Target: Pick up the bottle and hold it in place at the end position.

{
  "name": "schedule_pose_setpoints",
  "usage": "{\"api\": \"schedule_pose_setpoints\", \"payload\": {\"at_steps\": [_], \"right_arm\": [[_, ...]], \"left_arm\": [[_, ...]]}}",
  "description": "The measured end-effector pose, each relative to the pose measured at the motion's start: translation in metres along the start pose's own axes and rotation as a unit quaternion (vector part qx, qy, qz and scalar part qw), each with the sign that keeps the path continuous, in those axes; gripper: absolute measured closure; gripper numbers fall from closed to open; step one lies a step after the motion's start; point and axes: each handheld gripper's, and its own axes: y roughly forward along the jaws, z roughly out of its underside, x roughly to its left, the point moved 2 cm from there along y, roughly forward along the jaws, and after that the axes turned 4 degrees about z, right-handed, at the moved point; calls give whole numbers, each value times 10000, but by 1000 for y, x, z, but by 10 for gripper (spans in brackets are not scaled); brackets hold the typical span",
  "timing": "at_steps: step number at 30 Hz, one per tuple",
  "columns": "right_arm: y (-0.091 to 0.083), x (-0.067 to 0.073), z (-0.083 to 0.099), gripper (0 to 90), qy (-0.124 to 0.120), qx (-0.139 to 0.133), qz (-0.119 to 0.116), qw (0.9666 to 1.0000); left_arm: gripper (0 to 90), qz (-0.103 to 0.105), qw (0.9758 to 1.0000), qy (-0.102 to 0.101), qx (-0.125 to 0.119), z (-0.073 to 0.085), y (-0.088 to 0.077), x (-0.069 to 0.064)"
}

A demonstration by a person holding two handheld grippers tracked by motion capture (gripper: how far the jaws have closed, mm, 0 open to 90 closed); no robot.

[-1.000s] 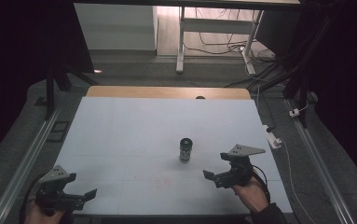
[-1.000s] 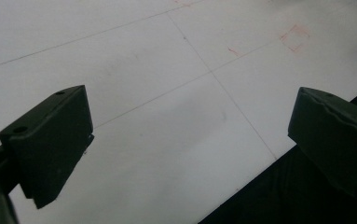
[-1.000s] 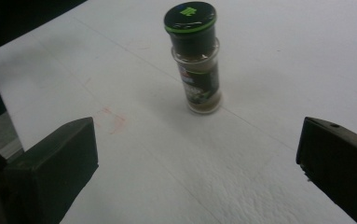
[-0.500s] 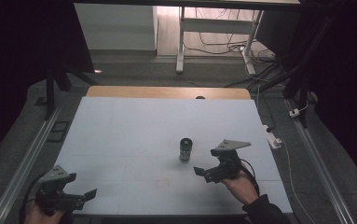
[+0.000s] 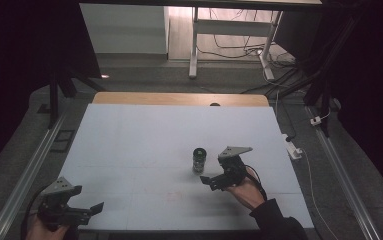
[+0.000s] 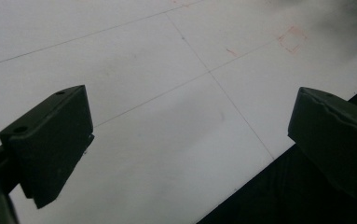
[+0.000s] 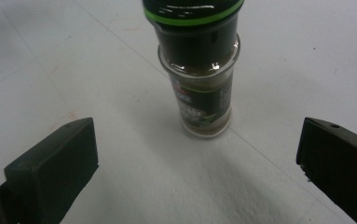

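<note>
With its jaws spread wide, the right gripper (image 5: 213, 182) sits just near of the upright spice jar (image 5: 198, 160) mid-table, so it should advance until both jaws bracket the glass body before closing.

The jar (image 7: 199, 84) looks like clear glossy glass with a paper label; its cap (image 7: 192, 8) is shiny plastic. The table (image 5: 144, 145) is matt white, wood-edged at 12 o'clock.

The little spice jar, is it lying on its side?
No, the spice jar stands upright on the white table, its dark cap on top.
</note>
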Motion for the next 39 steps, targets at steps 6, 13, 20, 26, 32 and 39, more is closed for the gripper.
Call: {"api": "schedule_pose_setpoints", "payload": {"at_steps": [6,13,20,26,32,39], "right_arm": [[15,-4,-3,0,-38,67,79,9999],[32,-4,-9,0,-225,111,111,9996],[41,-6,-11,127,-264,90,29,9996],[43,-2,-14,361,-604,80,29,9981],[43,0,-15,515,-860,20,122,9962],[42,1,-15,526,-920,39,201,9955]], "left_arm": [[11,18,10000,7,2,0,0,0],[10,44,10000,15,-5,0,0,0],[8,65,10000,45,15,0,0,-1],[8,71,10000,29,7,0,0,-1],[8,74,10000,23,3,0,0,0],[9,77,10000,14,-1,0,0,0]]}}
